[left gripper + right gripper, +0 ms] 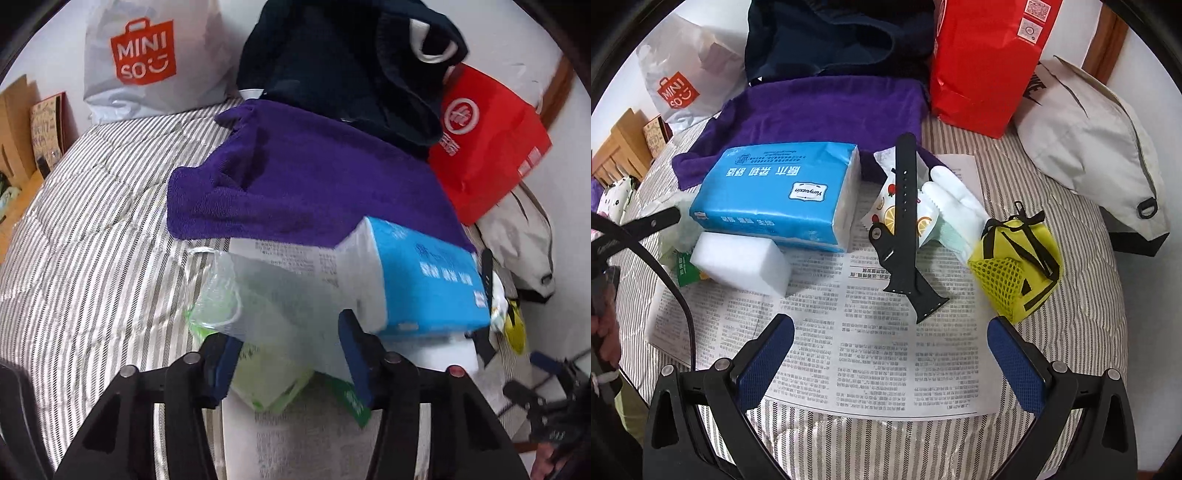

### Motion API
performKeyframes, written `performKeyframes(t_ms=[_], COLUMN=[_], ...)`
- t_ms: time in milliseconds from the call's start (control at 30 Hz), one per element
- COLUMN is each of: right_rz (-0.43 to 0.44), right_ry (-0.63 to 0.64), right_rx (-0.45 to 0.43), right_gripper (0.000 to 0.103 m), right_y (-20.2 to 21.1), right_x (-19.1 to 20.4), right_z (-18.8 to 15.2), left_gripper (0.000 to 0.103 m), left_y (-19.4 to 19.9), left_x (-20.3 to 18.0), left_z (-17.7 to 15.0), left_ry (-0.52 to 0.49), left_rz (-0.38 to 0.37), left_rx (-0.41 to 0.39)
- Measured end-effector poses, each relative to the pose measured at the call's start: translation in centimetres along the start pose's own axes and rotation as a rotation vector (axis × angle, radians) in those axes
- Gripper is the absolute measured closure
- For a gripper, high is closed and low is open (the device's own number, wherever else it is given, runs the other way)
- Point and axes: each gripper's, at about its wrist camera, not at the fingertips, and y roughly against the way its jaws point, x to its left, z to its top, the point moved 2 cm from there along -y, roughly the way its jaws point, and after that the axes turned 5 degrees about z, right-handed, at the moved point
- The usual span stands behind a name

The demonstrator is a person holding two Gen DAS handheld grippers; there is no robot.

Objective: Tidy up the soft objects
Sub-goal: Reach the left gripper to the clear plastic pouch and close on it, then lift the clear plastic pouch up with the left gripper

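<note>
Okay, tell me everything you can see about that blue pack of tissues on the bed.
The blue tissue pack is a soft, glossy plastic-wrapped brick with white print and white ends, apparently unopened. It lies flat, its far edge on the purple towel, its near edge propped on the white sponge block, over the newspaper.

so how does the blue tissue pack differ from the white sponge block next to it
The blue tissue pack is larger, glossy and printed with text; the white sponge block is smaller, matte and plain. The pack's front edge rests on the sponge, which lies on the newspaper. Both are soft rectangular blocks.
</note>
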Motion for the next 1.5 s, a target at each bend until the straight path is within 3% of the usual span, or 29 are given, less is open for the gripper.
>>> performKeyframes(t_ms=[133, 167, 233, 433, 700, 1067, 1233, 1400, 1500], right_rz=[-0.009, -0.011, -0.012, -0.003, 0.032, 0.05, 0.055, 0.053, 0.048], right_ry=[-0.001, -0.001, -0.002, -0.016, -0.091, -0.081, -0.065, -0.058, -0.054], right_rx=[0.007, 0.007, 0.01, 0.003, -0.031, -0.023, -0.022, -0.01, -0.004], right_gripper=[0.0, 0.0, 0.0, 0.001, 0.001, 0.001, 0.001, 0.001, 0.001], right_y=[-0.1, -0.1, -0.1, 0.1, 1.0, 1.1, 1.3, 1.1, 0.9], right_x=[-0.3, -0.4, -0.6, -1.4, -3.7, -3.2, -2.7, -2.5, -2.3], right_z=[0.1, 0.1, 0.2, 0.3, 0.2, -0.4, -0.7, -1.0, -1.2], left_gripper=[0.055, 0.059, 0.084, 0.096, 0.097, 0.094, 0.078, 0.079, 0.094], left_y=[-1.4, -1.7, -2.2, -2.3, 1.0, 2.0, 2.2, 2.2, 2.1], left_x=[-0.1, -0.1, -0.1, -0.1, 0.1, 1.7, 3.0, 4.2, 4.2], left_z=[0.6, 0.8, 1.0, 1.2, 1.2, -0.1, -0.7, -1.0, -0.7], left_ry=[0.019, 0.026, 0.034, 0.049, 0.038, 0.045, 0.071, 0.105, 0.102], left_rz=[0.012, 0.008, 0.02, -0.011, -0.023, 0.031, 0.068, 0.046, 0.04], left_rx=[-0.004, -0.004, -0.01, -0.031, -0.07, -0.031, -0.022, -0.036, -0.043])
